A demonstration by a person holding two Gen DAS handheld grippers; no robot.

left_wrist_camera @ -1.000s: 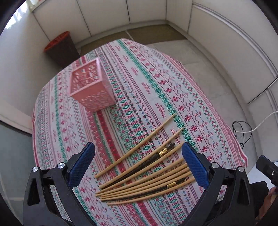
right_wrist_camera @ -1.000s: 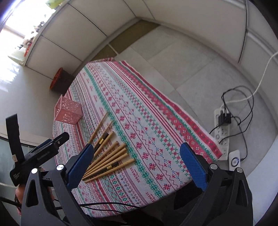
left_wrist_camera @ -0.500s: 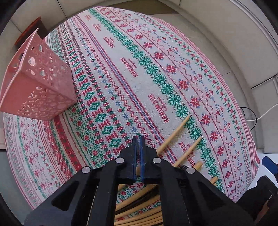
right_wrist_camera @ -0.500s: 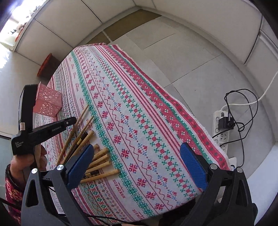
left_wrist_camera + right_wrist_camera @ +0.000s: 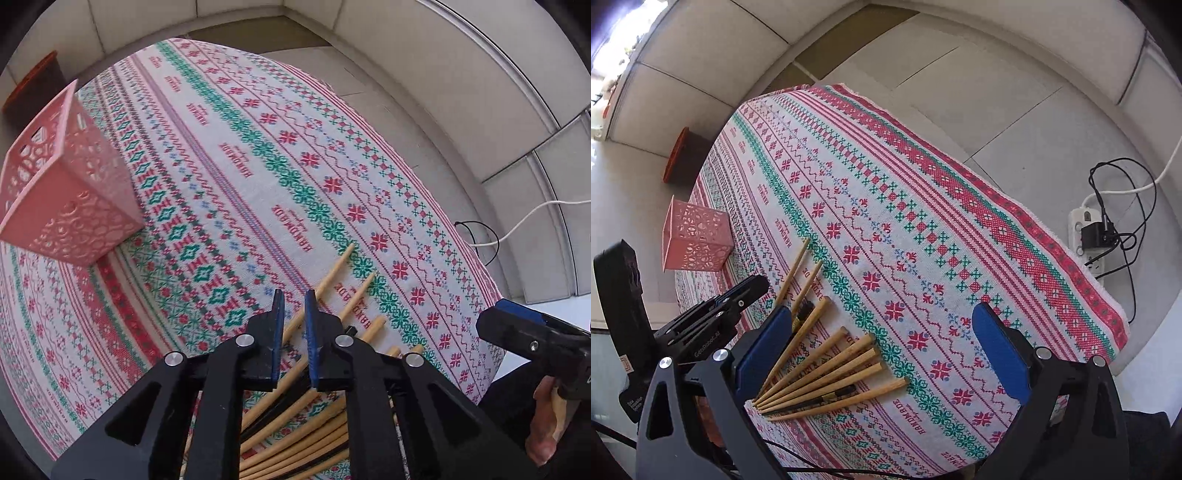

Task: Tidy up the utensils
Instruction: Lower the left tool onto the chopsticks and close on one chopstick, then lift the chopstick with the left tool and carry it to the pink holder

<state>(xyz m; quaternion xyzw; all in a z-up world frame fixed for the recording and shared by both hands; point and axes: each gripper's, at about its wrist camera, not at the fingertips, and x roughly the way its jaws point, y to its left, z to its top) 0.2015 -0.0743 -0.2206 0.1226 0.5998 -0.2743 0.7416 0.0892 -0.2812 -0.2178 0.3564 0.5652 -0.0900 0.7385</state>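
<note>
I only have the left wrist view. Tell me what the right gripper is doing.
Observer: Right gripper is wide open, holding nothing.
Operator: Report the chopstick ends hidden in my view.
Observer: The chopsticks fan out: thin tips bunched together, thick ends spread rightward.
Operator: Now check for trip hazards.
Observer: A power strip with tangled cables lies on the floor.

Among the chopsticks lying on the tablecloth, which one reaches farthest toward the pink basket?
The thin bamboo chopstick at the left edge of the group. Its tip extends past all the others toward the pink basket, beside the nearly closed left gripper.
</note>
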